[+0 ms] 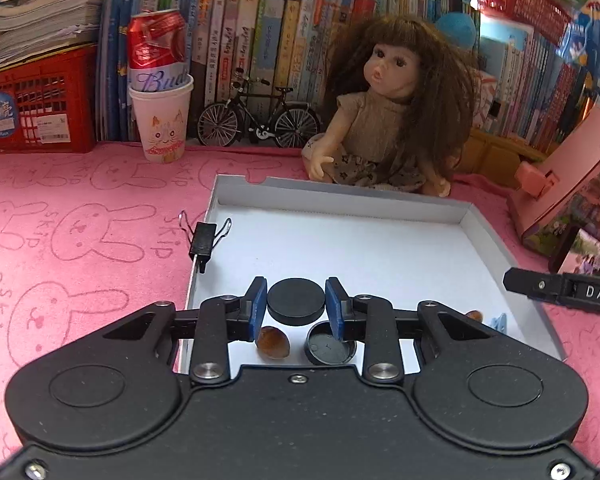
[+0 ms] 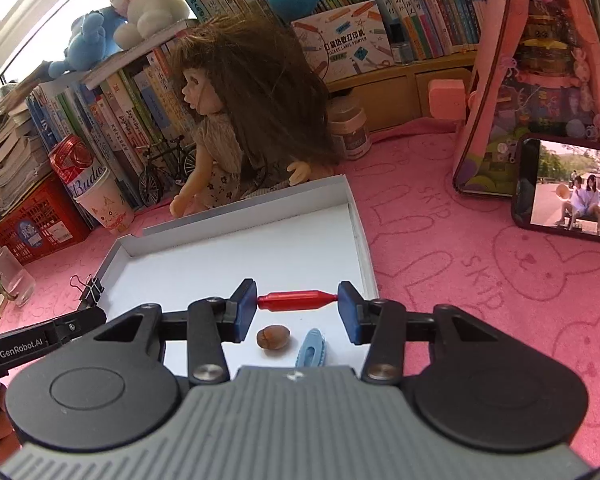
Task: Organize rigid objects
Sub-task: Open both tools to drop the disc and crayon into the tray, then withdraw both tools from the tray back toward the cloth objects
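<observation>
Pink bunny cloth across the left of the left wrist view, flat and bare, with lots of room. Next, a black binder clip biting the left rim of the white tray, likely there to keep that thin wall standing. In the lower middle, the left gripper pinching a round black disc by its sides, blue pads tight on both edges. Held flat just above the tray floor, probably so as to come down without rolling. Under the disc, a brown nut and a black cap, both lying in the tray near the front and close together, so not much spare floor there. Plenty of bare white floor farther back, toward the doll. Over in the right wrist view, the same clip at the lower left. Then the right gripper in the middle, squeezing a small red stick end to end, level over the tray. Gripped only by the tips, so maybe easy to slip or spin. Just below, a second nut and a blue clip side by side, near but not touching. To the right, the tray's right rim, a low wall to stay inside of. Past that, open pink cloth, and a phone at the far right, well out of the way. Best guess at the step in hand: setting both pieces down on the empty white middle.
</observation>
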### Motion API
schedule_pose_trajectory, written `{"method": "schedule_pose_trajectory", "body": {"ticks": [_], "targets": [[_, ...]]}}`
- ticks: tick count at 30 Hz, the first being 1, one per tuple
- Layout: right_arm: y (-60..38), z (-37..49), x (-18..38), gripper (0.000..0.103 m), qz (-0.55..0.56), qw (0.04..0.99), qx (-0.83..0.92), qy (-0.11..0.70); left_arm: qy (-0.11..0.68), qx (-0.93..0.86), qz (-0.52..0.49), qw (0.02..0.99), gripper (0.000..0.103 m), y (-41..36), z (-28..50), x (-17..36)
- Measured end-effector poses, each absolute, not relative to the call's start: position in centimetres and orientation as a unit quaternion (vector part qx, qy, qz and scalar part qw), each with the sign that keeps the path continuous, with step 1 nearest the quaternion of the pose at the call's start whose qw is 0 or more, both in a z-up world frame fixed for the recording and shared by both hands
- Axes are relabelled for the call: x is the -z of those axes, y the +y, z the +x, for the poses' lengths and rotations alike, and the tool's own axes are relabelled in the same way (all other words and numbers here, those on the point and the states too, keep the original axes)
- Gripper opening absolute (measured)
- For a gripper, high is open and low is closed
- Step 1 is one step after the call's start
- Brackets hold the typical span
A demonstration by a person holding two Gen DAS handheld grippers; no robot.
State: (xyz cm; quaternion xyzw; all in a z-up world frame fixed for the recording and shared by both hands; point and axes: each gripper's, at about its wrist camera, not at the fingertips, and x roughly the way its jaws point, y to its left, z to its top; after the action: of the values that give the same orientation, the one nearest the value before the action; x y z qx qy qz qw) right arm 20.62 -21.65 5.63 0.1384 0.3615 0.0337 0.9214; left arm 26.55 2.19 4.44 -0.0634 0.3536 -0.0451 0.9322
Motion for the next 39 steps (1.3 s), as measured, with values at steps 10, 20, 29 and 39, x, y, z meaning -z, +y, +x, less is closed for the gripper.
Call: {"method": "schedule_pose_trajectory", "body": {"ticks": [10,20,29,39], "targets": [[-20.4,21.9,-4.1,0.05,0.107,0.914,-0.024,0.391,0.378,0.021,-0.055,0.924,0.03,1.9,28.6,-2.9],[-20.4,21.7,-3.8,0.064,0.109,0.914,-0.03,0.389,0.364,0.015,-0.043,0.93,0.043,1.8,28.1,-2.8],[-20.4,19.4,-5.1,0.085,0.1,0.929,-0.054,0.352,0.353,0.036,-0.064,0.933,0.064,2.3,26.0,-4.0],[-19.0,14.8,-7.2,0.097,0.03,0.955,-0.072,0.285,0.314,0.072,-0.052,0.945,0.079,2.4,21.6,-6.1]]}}
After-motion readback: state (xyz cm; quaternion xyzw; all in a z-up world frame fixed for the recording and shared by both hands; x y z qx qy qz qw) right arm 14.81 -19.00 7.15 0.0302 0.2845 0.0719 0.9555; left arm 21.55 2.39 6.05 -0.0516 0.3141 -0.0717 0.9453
